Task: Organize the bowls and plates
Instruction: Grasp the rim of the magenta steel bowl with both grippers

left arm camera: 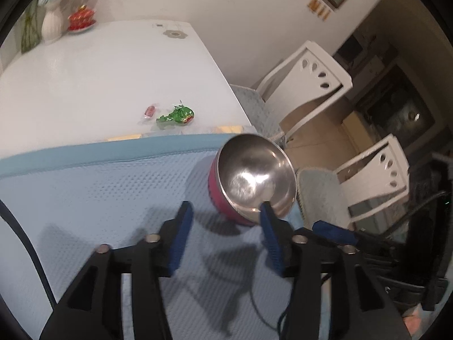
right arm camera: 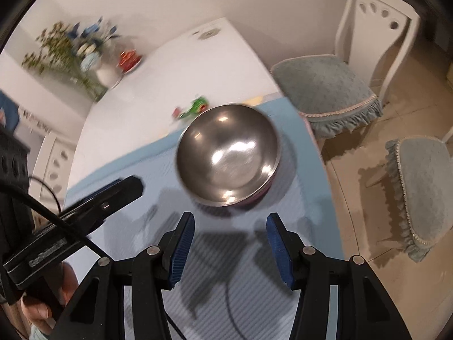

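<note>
A steel bowl with a pink outside (left arm camera: 252, 177) sits on the light blue mat (left arm camera: 99, 198) near the table's right edge. It looks nested on another pink bowl in the right wrist view (right arm camera: 229, 158). My left gripper (left arm camera: 226, 212) is open and empty, just in front of the bowl; its right fingertip (left arm camera: 266, 209) overlaps the rim. My right gripper (right arm camera: 230, 222) is open and empty, just short of the bowl. The left gripper's body shows at the left of the right wrist view (right arm camera: 85, 206).
Candy wrappers, red (left arm camera: 150, 111) and green (left arm camera: 177, 116), lie on the white table (left arm camera: 113, 70) beyond the mat. A white vase (left arm camera: 52, 25) and a red dish (left arm camera: 81, 18) stand at the far end. White chairs (left arm camera: 308, 85) with blue cushions (right arm camera: 325, 85) stand to the right.
</note>
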{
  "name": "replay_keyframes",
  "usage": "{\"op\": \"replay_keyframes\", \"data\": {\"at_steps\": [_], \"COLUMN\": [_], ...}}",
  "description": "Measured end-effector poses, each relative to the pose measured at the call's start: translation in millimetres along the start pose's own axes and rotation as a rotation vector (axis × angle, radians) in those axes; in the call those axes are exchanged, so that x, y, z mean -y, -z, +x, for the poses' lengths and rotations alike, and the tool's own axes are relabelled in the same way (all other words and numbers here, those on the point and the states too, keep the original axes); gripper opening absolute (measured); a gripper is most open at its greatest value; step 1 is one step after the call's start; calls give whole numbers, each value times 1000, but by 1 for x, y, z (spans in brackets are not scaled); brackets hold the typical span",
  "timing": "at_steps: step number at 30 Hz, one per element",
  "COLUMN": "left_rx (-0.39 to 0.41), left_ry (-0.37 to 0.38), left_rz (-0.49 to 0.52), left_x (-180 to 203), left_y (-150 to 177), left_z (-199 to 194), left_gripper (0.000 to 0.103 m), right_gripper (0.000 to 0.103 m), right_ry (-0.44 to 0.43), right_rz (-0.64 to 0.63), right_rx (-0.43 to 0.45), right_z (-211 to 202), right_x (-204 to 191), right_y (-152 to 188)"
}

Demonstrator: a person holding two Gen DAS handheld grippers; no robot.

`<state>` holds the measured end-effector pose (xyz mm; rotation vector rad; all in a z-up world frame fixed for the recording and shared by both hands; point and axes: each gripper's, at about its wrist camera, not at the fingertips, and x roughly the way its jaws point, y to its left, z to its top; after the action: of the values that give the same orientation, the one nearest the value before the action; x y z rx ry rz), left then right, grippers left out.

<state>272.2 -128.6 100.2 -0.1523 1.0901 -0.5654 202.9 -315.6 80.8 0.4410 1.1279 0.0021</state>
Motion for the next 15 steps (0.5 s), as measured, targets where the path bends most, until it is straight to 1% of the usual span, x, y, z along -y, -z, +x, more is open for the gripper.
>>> {"op": "replay_keyframes", "data": {"at_steps": [2, 4, 7, 10, 12, 15], "left_rx": [8, 5, -12, -36, -55, -70], "left_ry": [22, 33, 25, 40, 38, 39], "left_rz": [-35, -45, -62, -105, -119, -106], "left_x": [-3, -5, -8, -15, -19, -19], "left_y": [-4, -9, -15, -19, -21, -23], "left_z": [4, 10, 27, 46, 60, 73], "left_gripper": [59, 59, 59, 58, 56, 50], "right_gripper": [51, 51, 51, 51, 51, 50], "right_ry": [-5, -18, -33, -48, -36, -8], "right_rz": [40, 87, 135, 153, 146, 133], "right_rx": [1, 0, -15, -34, -39, -41], "right_z": [5, 12, 26, 45, 56, 71], "right_x": [11, 21, 31, 34, 33, 30], "right_y": [-7, -14, -25, -33, -36, -40]}}
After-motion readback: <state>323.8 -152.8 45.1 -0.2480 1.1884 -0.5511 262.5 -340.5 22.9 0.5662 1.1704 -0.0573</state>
